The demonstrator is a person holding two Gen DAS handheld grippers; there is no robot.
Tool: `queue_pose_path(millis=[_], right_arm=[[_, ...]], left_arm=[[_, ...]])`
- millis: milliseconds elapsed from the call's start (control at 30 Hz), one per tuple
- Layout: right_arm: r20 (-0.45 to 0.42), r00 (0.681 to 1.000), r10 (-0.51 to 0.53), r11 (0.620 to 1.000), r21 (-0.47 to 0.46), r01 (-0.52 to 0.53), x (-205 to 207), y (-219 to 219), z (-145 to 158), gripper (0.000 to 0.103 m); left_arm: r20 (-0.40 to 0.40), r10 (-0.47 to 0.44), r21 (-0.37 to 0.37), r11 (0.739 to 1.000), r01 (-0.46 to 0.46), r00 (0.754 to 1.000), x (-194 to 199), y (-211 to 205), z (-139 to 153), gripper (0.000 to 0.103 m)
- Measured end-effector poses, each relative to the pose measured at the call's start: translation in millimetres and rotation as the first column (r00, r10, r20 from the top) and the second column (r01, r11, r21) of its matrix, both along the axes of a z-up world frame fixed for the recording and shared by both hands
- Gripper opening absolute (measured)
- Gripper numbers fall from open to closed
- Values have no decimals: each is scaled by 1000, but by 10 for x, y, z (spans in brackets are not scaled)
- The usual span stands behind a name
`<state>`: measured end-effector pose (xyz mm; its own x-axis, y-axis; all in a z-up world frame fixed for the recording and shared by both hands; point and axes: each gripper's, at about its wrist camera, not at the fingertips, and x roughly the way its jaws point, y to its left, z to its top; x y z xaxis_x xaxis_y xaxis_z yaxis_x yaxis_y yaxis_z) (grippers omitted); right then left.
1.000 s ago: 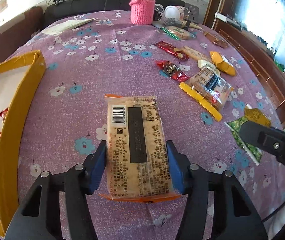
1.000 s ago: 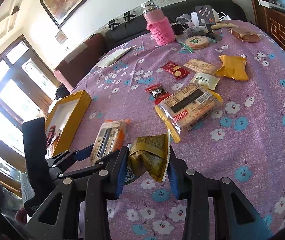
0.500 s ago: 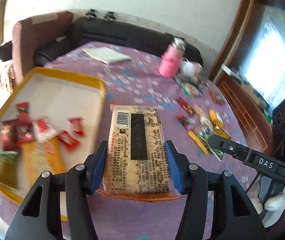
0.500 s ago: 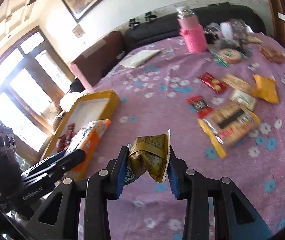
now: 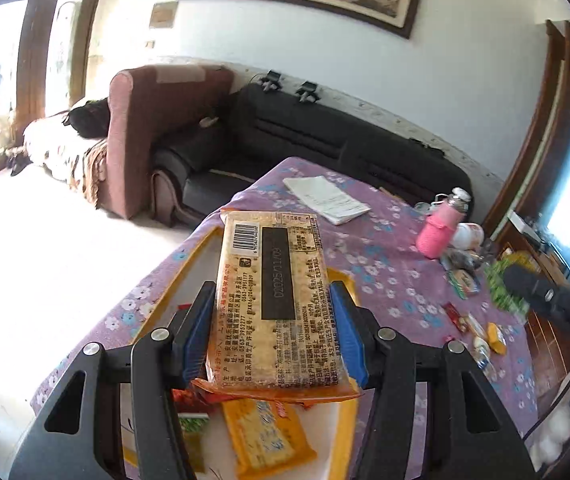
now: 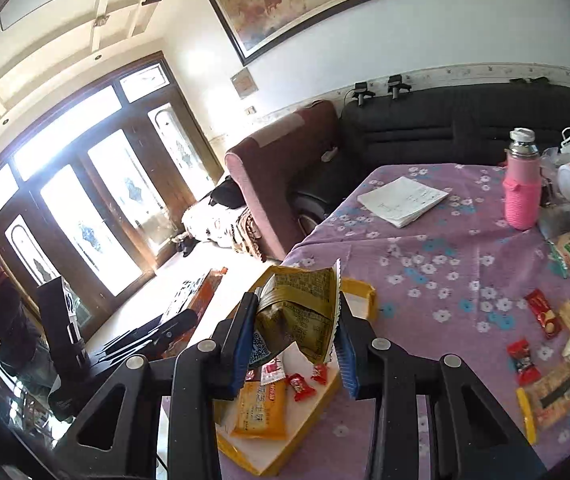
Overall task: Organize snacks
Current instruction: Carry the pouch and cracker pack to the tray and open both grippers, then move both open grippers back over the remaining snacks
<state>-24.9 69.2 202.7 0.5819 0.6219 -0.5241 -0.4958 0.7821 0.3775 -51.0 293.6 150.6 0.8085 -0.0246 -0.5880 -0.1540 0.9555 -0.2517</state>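
Both grippers now hang over the yellow tray (image 6: 359, 294), no longer over the purple tablecloth (image 6: 445, 248) where loose snacks lie. Left gripper (image 5: 271, 332) is clamped on the cracker pack (image 5: 275, 300), long axis running away above the tray's middle. Right gripper (image 6: 295, 344) pinches the crumpled olive packet (image 6: 305, 312) over the tray's table-side edge; drop point lies straight below both.
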Motion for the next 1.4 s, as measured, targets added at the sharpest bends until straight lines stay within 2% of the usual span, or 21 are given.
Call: queue_pose_path(millis=[67, 167, 333, 500, 633, 800, 900, 1033, 1133, 1267, 1300, 1400], right_arm=[[-38, 999, 8, 998, -61, -11, 165, 320, -237, 37], [-110, 994, 24, 994, -99, -35, 307, 601, -634, 37], [-196, 980, 24, 984, -170, -58, 525, 983, -1175, 36], [-239, 971, 14, 969, -235, -71, 664, 1210, -1488, 36], [-258, 966, 1, 962, -263, -71, 741, 1303, -1635, 37], [-254, 967, -1, 965, -252, -66, 752, 1323, -1641, 40], [-238, 971, -12, 970, -240, -47, 714, 1253, -1552, 45], [-206, 978, -21, 978, -207, -22, 576, 1052, -1357, 46], [-190, 981, -32, 987, -162, 1, 451, 808, -1216, 49], [-170, 985, -41, 992, -125, 19, 284, 497, -1075, 50], [-161, 986, -48, 992, -120, 29, 236, 404, -1038, 50], [-148, 985, -85, 992, -100, 71, 112, -16, -986, 52]], left_arm=[[-31, 15, 0, 1000, -15, 999, 122, 90, -128, 55], [-67, 14, 10, 1000, -14, 998, 270, 143, -322, 55], [-131, -13, -31, 999, 9, 991, 505, 196, -603, 55], [-205, -12, -80, 997, -5, 979, 727, 295, -897, 55], [-245, -5, -90, 996, -18, 969, 800, 336, -995, 55], [-233, -7, -83, 996, -12, 972, 803, 344, -967, 56], [-212, -9, -75, 997, -7, 977, 765, 342, -878, 56], [-151, -20, -71, 997, 10, 988, 537, 257, -643, 56], [-105, -31, -27, 999, 28, 994, 321, 96, -456, 57], [-49, -45, -10, 999, 44, 998, -29, -159, -234, 69], [-36, -44, 0, 999, 44, 998, -118, -240, -187, 74], [-29, -38, 54, 998, 39, 999, -301, -485, -102, 83]])
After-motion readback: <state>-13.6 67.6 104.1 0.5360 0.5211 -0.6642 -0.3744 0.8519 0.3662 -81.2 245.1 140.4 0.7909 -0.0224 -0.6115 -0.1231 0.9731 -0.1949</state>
